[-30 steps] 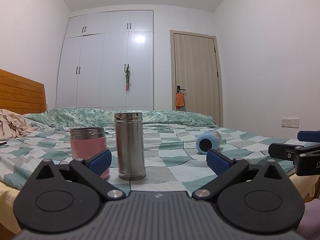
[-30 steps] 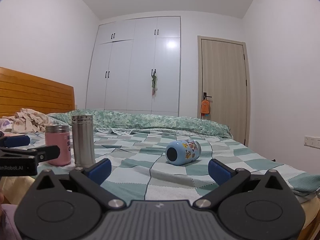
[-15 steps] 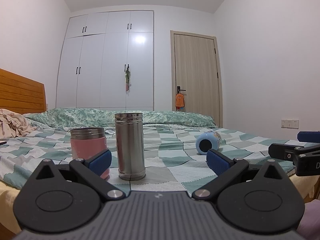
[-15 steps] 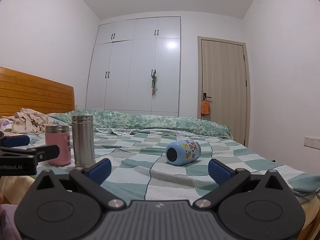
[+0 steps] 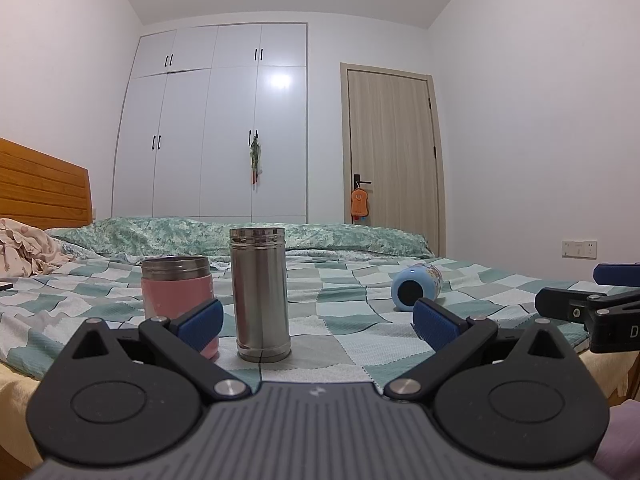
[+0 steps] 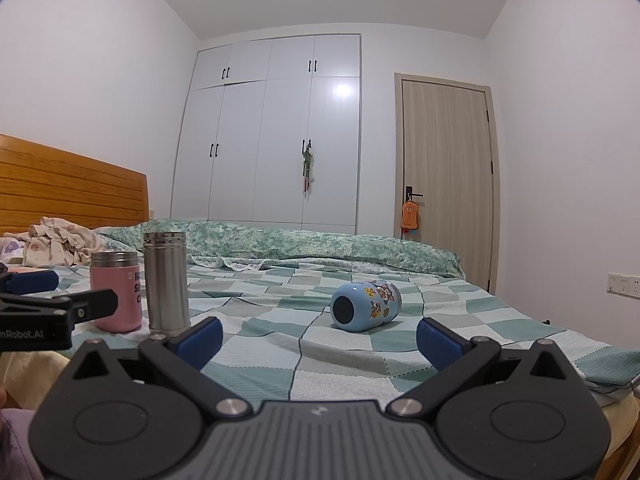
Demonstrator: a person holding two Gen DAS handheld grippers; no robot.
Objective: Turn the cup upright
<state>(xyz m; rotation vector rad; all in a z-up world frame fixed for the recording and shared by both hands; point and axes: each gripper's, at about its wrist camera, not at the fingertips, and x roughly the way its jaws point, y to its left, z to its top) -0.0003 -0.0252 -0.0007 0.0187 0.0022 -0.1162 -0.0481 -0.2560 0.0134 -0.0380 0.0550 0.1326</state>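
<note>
A light blue cup with cartoon stickers (image 6: 366, 306) lies on its side on the checkered bed cover, its dark end facing me; it also shows in the left wrist view (image 5: 416, 286). A tall steel flask (image 5: 260, 294) and a pink cup (image 5: 176, 292) stand upright to its left. My left gripper (image 5: 318, 322) is open and empty, near the flask at the bed's front edge. My right gripper (image 6: 320, 338) is open and empty, a short way in front of the blue cup.
The bed (image 6: 280, 320) has a green quilt roll (image 6: 280, 242) along its far side and crumpled clothes (image 6: 52, 240) by the wooden headboard (image 6: 68, 188). White wardrobe (image 6: 276, 132) and a closed door (image 6: 446, 176) stand behind.
</note>
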